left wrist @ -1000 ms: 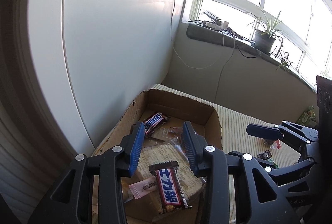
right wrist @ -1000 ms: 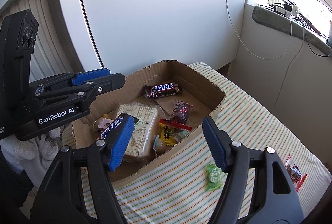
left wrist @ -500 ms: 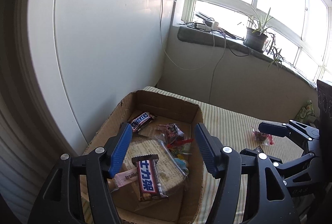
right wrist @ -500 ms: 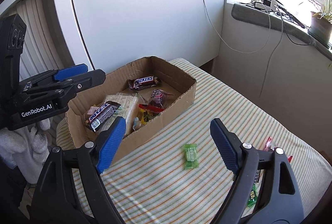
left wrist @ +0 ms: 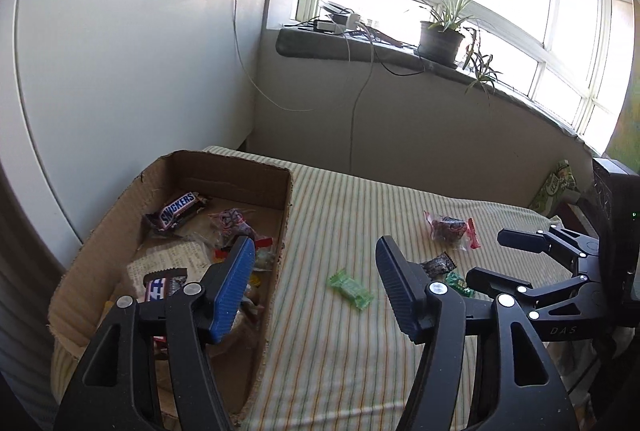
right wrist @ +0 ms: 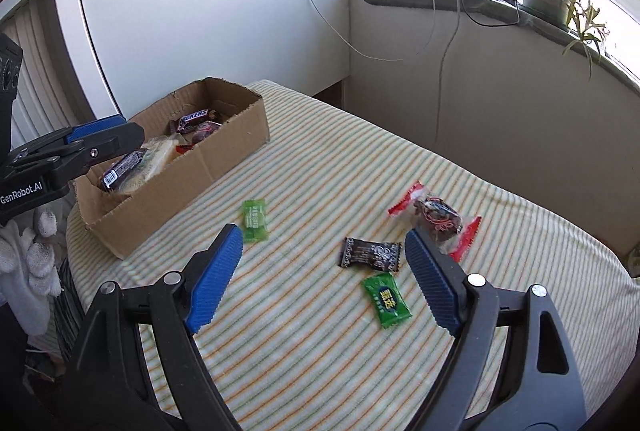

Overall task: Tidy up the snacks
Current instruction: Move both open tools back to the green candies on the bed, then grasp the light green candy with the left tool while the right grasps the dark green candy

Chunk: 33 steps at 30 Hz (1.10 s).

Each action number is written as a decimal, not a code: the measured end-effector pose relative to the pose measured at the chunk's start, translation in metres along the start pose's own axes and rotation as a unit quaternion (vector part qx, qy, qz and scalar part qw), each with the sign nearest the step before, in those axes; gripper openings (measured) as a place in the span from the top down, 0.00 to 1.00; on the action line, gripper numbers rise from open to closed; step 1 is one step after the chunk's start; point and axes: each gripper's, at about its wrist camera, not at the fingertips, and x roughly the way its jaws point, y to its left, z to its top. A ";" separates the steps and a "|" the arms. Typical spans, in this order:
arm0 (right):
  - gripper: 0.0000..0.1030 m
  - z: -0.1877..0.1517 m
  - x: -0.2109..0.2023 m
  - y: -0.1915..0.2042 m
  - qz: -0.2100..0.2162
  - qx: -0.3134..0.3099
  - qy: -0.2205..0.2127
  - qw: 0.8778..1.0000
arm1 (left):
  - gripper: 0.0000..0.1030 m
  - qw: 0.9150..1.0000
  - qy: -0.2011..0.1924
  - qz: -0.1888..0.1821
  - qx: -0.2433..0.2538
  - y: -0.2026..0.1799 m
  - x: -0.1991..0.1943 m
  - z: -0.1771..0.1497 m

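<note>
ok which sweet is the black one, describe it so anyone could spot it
On the striped cloth, right of the cardboard box, four sweets lie loose. The black sweet sits between the red-ended one and a green one: the only dark wrapper.

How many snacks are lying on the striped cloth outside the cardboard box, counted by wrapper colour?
Green wrappers: 2, the pale green candy and the dark green candy
Black wrapper: 1, the black candy
Clear wrapper with red ends: 1, the red-ended sweet
Total: 4
</note>
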 end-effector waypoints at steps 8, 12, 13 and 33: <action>0.17 -0.025 0.002 -0.030 -0.017 0.011 0.023 1.000 | 0.46 0.999 0.037 -0.035 0.019 -0.035 0.026 -0.015; 0.20 -0.031 0.008 -0.035 -0.010 0.013 0.034 0.999 | 0.51 0.997 0.064 -0.047 0.021 -0.045 0.041 -0.026; 0.23 -0.032 0.010 -0.035 -0.008 0.013 0.037 0.999 | 0.52 0.996 0.070 -0.047 0.019 -0.046 0.045 -0.028; 0.46 -0.043 0.054 -0.039 0.021 0.001 0.080 0.997 | 0.53 0.990 0.140 -0.005 0.021 -0.044 0.106 -0.041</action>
